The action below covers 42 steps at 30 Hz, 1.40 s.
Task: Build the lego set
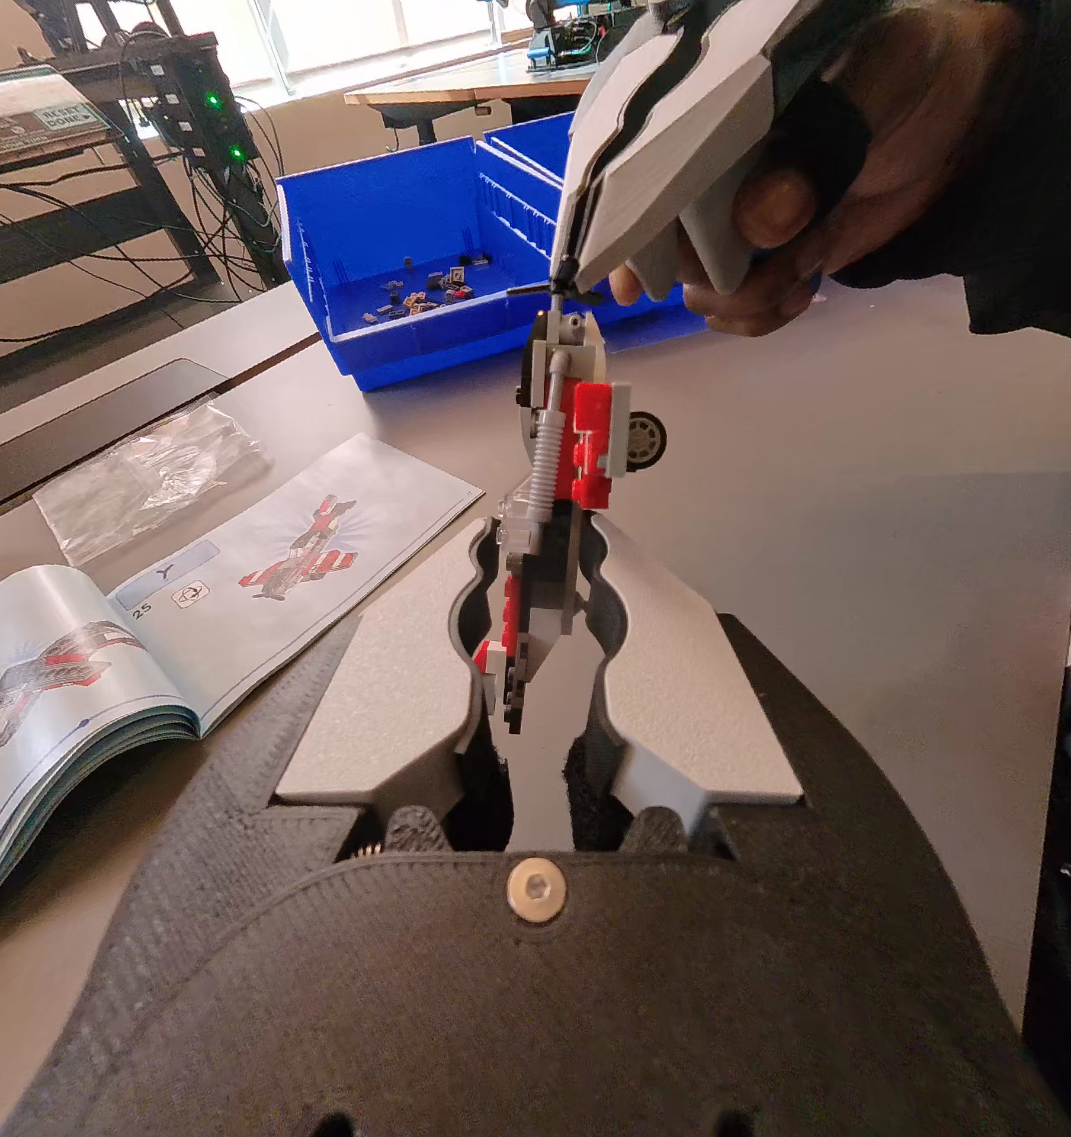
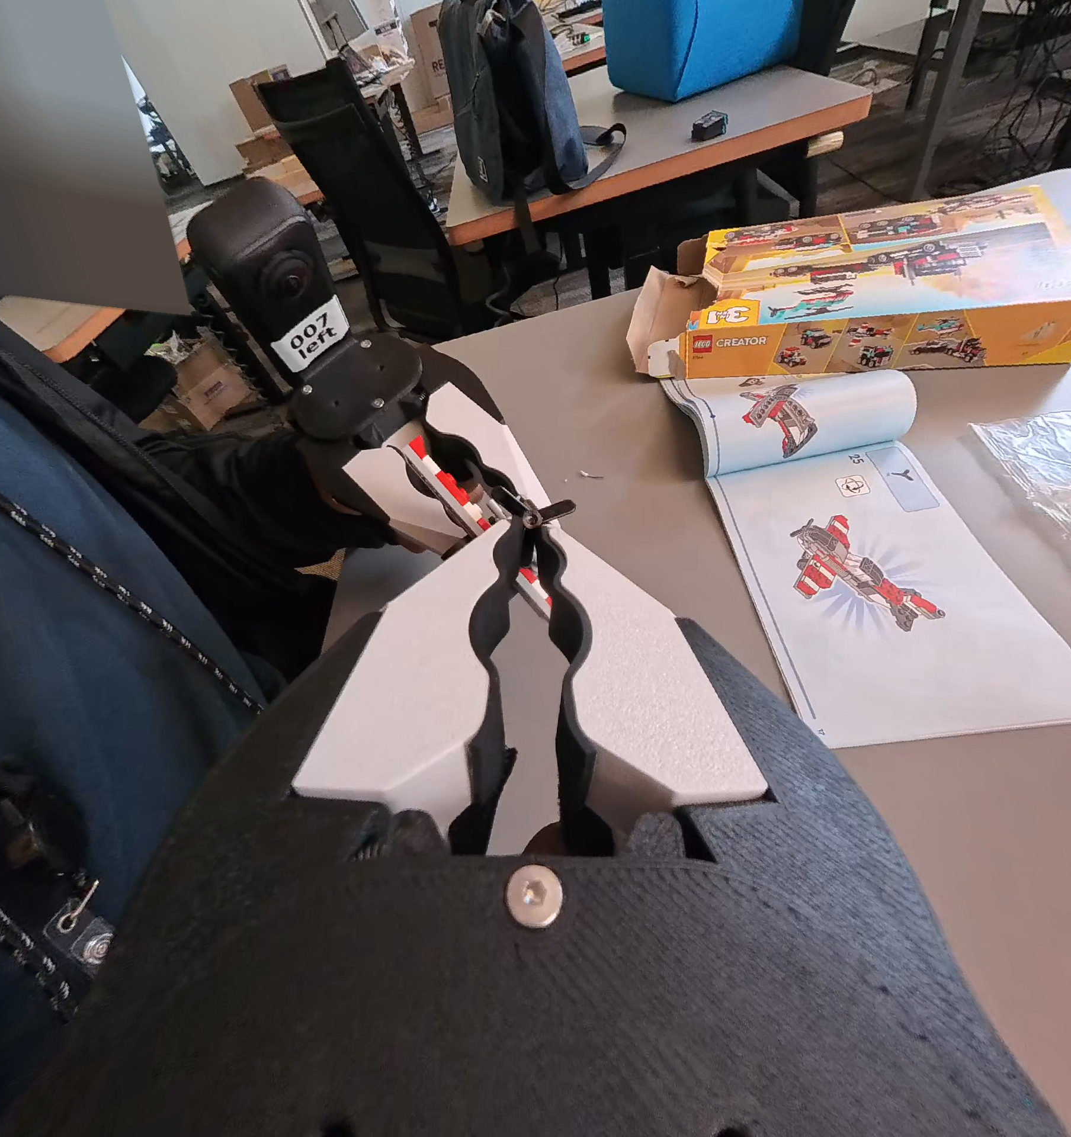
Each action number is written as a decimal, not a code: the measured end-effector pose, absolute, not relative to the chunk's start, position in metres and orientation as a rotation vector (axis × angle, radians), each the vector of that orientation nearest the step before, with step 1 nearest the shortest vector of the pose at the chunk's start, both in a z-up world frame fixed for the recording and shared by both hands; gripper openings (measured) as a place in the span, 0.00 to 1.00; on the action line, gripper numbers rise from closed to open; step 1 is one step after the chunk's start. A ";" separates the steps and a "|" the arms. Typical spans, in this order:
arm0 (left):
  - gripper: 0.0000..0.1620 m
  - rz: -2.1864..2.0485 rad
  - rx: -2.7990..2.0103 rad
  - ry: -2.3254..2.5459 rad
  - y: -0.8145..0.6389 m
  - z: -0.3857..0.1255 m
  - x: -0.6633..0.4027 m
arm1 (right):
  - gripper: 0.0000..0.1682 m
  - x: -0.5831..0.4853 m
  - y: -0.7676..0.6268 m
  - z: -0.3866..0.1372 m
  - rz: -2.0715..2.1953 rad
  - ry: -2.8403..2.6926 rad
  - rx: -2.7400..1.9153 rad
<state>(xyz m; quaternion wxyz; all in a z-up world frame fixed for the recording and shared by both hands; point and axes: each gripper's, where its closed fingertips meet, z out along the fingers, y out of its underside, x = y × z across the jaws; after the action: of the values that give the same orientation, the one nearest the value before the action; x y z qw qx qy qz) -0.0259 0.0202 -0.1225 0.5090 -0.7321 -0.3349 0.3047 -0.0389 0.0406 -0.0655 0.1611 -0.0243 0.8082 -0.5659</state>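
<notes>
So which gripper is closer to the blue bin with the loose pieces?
Right. The right gripper pinches the black propeller just in front of the blue bin. The left gripper holds the plane model lower down, farther from it.

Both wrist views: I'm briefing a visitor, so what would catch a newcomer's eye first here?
First, the red, white and grey lego plane, held off the table, its tail between the left gripper fingers. Next, the right gripper pinching the black propeller at the plane's nose. Then the open instruction booklet on the table, with the blue bin of loose pieces behind.
</notes>
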 end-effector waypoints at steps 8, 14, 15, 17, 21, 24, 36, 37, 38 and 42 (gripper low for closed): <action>0.16 0.729 -1.766 -0.801 0.022 -0.123 -0.025 | 0.03 -0.037 0.043 -0.065 -1.634 2.288 -0.085; 0.16 0.772 -1.786 -0.794 0.021 -0.123 -0.026 | 0.03 -0.036 0.043 -0.065 -1.633 2.298 -0.083; 0.16 0.784 -1.791 -0.792 0.020 -0.123 -0.026 | 0.03 -0.036 0.043 -0.066 -1.633 2.301 -0.081; 0.16 0.816 -1.802 -0.782 0.020 -0.122 -0.027 | 0.03 -0.036 0.043 -0.066 -1.637 2.301 -0.072; 0.15 0.871 -1.821 -0.760 0.019 -0.120 -0.027 | 0.03 -0.035 0.045 -0.065 -1.644 2.305 -0.061; 0.15 0.923 -1.842 -0.742 0.018 -0.120 -0.027 | 0.03 -0.036 0.047 -0.067 -1.635 2.340 -0.068; 0.15 0.958 -1.852 -0.667 0.023 -0.115 -0.024 | 0.03 -0.030 0.057 -0.069 -1.631 2.317 -0.107; 0.15 0.956 -1.850 -0.654 0.024 -0.115 -0.023 | 0.03 -0.029 0.058 -0.067 -1.633 2.315 -0.124; 0.15 0.953 -1.845 -0.642 0.026 -0.113 -0.021 | 0.03 -0.027 0.059 -0.065 -1.637 2.310 -0.142; 0.15 0.940 -1.842 -0.601 0.031 -0.111 -0.018 | 0.03 -0.020 0.065 -0.062 -1.635 2.332 -0.217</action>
<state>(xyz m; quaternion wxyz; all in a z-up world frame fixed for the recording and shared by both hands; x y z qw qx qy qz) -0.0181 0.0306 -0.1114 0.4743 -0.7530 -0.2458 0.3843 -0.0197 0.0655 -0.0620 0.1420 -0.0754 0.8082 -0.5665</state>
